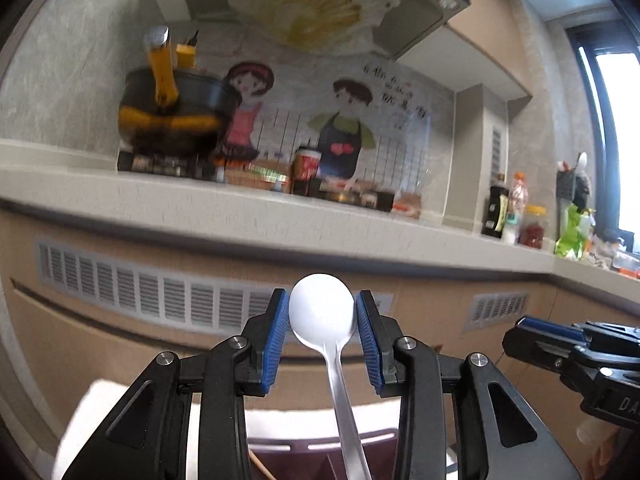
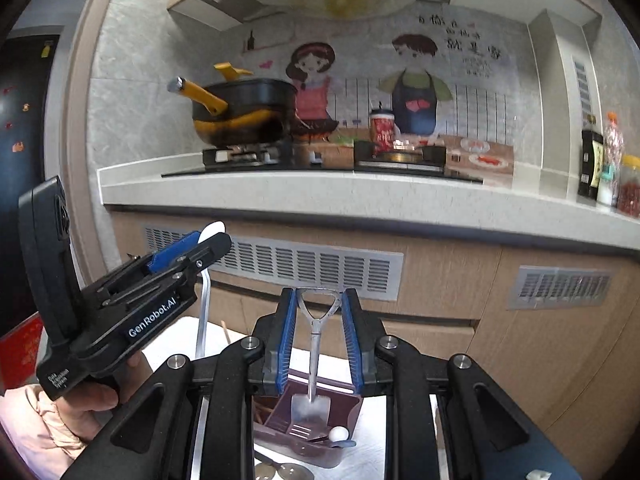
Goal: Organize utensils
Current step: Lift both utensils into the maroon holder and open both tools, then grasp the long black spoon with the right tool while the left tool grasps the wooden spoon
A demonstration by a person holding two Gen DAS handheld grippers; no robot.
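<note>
While a tiled kitchen counter (image 1: 240, 208) fills the left wrist view, a white spoon (image 1: 322, 312) is pinched by its bowl in the left gripper (image 1: 322, 334). Seen from the right wrist, a shovel-shaped spoon (image 2: 316, 344) is clamped in the right gripper (image 2: 319, 336) above a maroon utensil caddy (image 2: 344, 452); "GenRobot.AI" is read on the left gripper's side.

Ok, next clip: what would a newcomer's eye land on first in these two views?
Probably the two utensils held up in front of the kitchen counter: the left gripper clamps a white-bowled spoon by its bowl, and the right gripper clamps a small shovel-shaped spoon by its triangular handle. Below them sits a dark plastic organizer tray, and behind, a black and yellow pot stands on the stove.
</note>
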